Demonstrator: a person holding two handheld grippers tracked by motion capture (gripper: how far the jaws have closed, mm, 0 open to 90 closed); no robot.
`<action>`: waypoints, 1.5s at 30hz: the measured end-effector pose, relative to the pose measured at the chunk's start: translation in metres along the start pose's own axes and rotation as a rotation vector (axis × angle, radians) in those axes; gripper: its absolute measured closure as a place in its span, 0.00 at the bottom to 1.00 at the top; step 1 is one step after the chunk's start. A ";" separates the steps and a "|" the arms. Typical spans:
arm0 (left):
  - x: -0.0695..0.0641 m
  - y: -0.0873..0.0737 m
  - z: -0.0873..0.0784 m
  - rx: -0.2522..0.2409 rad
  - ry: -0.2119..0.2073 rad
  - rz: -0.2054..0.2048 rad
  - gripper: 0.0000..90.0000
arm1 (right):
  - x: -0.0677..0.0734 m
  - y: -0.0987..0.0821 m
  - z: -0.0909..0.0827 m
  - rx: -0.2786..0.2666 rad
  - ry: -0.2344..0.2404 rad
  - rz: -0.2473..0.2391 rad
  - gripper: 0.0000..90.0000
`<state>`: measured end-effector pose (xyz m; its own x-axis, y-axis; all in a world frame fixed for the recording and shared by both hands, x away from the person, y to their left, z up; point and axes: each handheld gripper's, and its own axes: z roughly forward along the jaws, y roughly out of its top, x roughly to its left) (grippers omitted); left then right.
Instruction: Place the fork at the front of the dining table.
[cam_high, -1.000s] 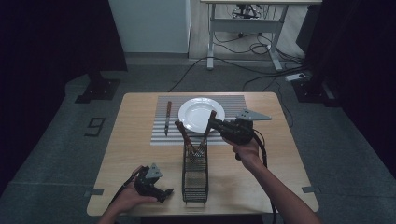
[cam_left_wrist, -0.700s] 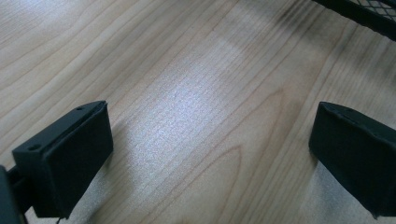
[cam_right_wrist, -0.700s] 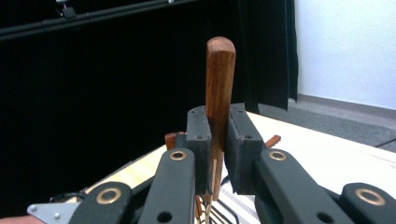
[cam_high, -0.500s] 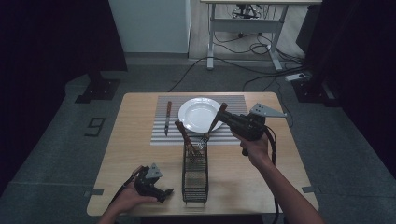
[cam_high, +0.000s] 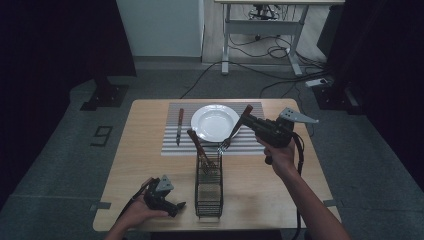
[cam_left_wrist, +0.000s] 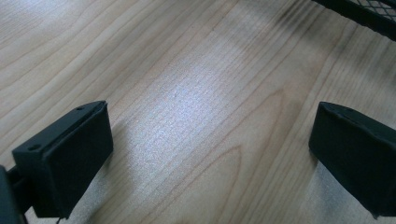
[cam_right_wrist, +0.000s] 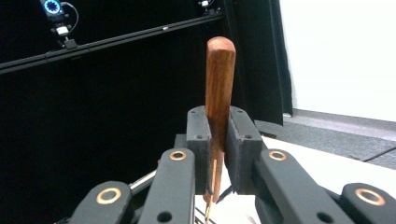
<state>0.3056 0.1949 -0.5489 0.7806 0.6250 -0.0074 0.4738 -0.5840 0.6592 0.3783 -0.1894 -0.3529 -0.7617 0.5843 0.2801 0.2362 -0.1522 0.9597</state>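
my right gripper (cam_high: 248, 119) pinches a fork with a brown wooden handle (cam_right_wrist: 219, 79) tight between its two black jaws; the metal prongs hang below them, over the striped mat (cam_high: 172, 148). my left gripper (cam_high: 176, 206) has its jaws spread wide, with just the light wooden table (cam_left_wrist: 196, 116) between them.

Both grippers are matte black: the right gripper (cam_high: 248, 120) carries a grey three-cornered plate (cam_high: 296, 116) on top and trails a black cable (cam_high: 300, 150) just below that plate. Its linkage arms bear brass-ringed pivots (cam_right_wrist: 178, 155). The left gripper (cam_high: 176, 207) has blocky rectangular black pads (cam_left_wrist: 74, 154) with small screw holes.
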 end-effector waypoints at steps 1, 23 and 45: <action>0.000 0.000 0.000 0.000 0.000 0.000 0.00 | -0.001 0.001 -0.001 -0.007 -0.004 0.001 0.90; 0.000 0.000 0.000 0.000 -0.002 0.001 0.00 | -0.028 -0.005 -0.006 0.011 -0.088 0.024 0.90; 0.000 0.000 0.000 0.000 -0.002 0.001 0.00 | -0.049 -0.017 -0.004 0.051 -0.171 0.021 0.90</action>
<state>0.3058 0.1950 -0.5489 0.7821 0.6231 -0.0078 0.4728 -0.5851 0.6589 0.4096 -0.2187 -0.3826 -0.6433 0.7092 0.2884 0.2848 -0.1279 0.9500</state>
